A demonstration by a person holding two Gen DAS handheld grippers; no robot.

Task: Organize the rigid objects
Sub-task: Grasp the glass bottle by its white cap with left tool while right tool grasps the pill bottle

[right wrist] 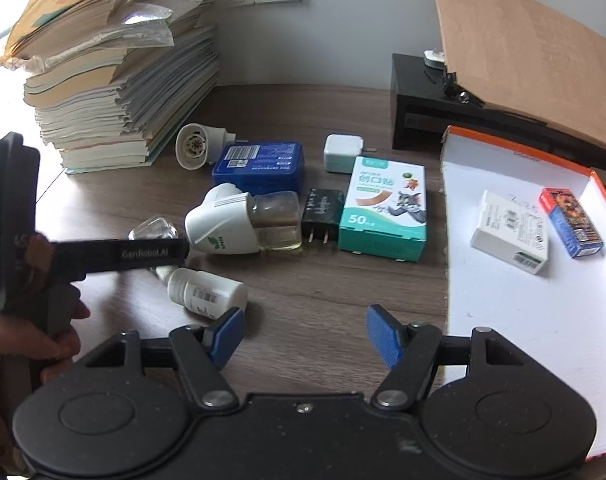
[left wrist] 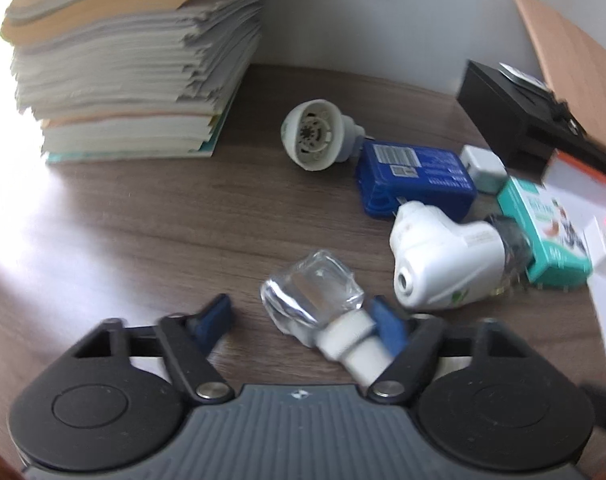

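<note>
Your left tool (left wrist: 303,316) has a small clear glass bottle (left wrist: 313,294) with a white neck between its spread fingers, lying tilted on the bench (left wrist: 163,232); only one pad touches. Your right tool (right wrist: 305,336) hangs released, empty.

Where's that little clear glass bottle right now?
In the left wrist view, the glass bottle lies on the desk between the left gripper's fingers, beside the white plug-in.
</note>
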